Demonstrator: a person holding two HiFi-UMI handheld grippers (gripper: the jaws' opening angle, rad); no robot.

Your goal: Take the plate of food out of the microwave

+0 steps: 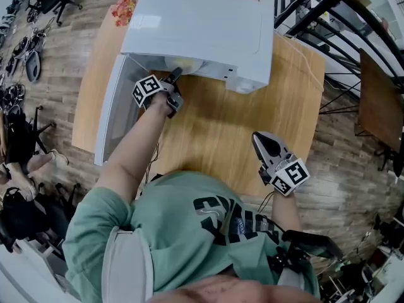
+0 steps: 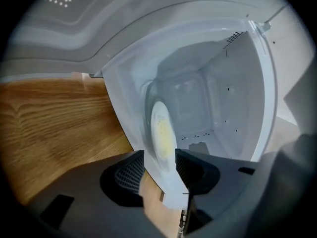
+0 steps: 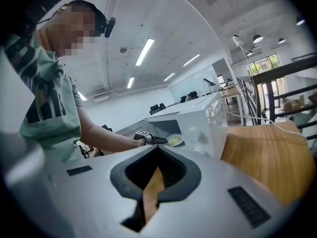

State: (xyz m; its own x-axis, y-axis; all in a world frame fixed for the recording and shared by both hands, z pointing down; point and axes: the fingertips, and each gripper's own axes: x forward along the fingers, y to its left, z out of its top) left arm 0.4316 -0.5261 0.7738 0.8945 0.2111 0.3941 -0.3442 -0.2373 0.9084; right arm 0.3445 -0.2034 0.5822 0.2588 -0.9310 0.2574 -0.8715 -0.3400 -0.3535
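The white microwave [image 1: 202, 30] stands at the back of the wooden table [image 1: 214, 131], its door [image 1: 112, 109] swung open to the left. Inside lies a pale plate with yellow food [image 2: 162, 133], also seen as a plate [image 3: 174, 141] in the right gripper view. My left gripper [image 1: 175, 74] is at the mouth of the oven, rolled on its side. Its jaws are open, and the left gripper [image 2: 159, 165] has the oven's white front edge between them, apart from the plate. My right gripper [image 1: 257, 137] hovers over the table near my body, shut and holding nothing.
A reddish bunch [image 1: 123, 10] lies at the table's far left corner. A thin cable [image 1: 304, 59] runs along the table right of the microwave. Black stair railings [image 1: 344, 17] stand at the right, and office chairs and gear [image 1: 28, 55] at the left.
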